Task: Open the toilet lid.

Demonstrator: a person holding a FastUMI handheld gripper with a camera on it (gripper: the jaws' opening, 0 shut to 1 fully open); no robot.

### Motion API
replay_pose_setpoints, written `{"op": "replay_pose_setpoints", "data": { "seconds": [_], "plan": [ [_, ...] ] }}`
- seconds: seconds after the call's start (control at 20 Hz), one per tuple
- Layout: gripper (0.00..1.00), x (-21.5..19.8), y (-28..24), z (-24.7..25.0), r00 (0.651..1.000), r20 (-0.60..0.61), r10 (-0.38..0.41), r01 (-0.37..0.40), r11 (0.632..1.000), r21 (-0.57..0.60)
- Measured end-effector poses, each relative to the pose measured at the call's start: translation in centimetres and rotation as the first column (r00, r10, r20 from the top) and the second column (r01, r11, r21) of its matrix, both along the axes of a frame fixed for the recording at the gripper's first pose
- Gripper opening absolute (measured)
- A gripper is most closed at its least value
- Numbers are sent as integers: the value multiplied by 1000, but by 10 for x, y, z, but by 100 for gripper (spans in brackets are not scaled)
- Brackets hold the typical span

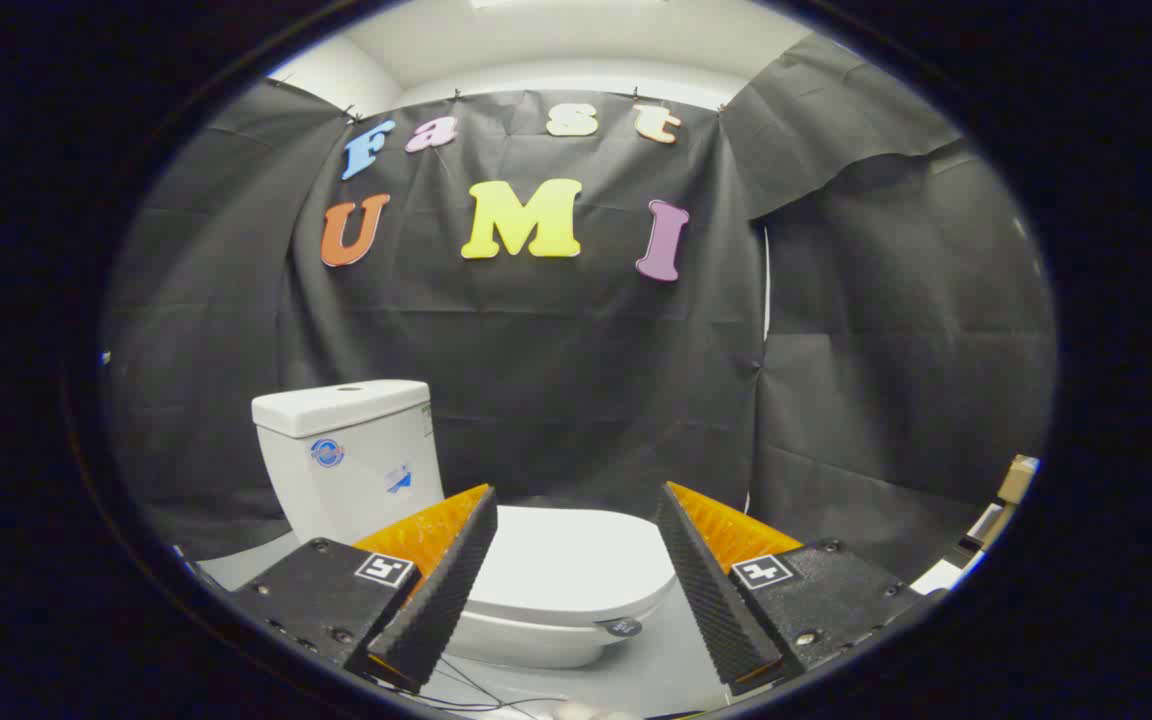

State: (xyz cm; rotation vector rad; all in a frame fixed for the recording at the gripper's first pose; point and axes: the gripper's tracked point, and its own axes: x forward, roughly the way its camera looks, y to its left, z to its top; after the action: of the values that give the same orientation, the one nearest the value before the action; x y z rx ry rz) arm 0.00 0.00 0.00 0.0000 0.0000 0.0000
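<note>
Lid (pixel 566 560) down on toilet, beyond gripper (pixel 576 530); jaws spread, empty. Approach step; next, hook front lip, lift toward tank (pixel 351 455).

the toilet lid (pixel 576 560) is showing plain glossy white, and the bowl (pixel 526 640) under it is showing the same white. the tank (pixel 351 460) is also looking white, carrying a small round blue sticker (pixel 327 452) and a second blue mark. the floor (pixel 656 670) is appearing pale grey. the ceiling (pixel 556 40) is looking white. a cardboard box (pixel 1016 478) is showing tan.
</note>
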Motion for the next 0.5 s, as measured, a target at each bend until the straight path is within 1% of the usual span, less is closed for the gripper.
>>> {"op": "replay_pose_setpoints", "data": {
  "seconds": [0.2,0.5],
  "plan": [
    [100,0,1,1,1000,-3,9,-9,999,31],
    [100,0,-2,-2,1000,-12,-4,4,1000,23]
  ]
}}
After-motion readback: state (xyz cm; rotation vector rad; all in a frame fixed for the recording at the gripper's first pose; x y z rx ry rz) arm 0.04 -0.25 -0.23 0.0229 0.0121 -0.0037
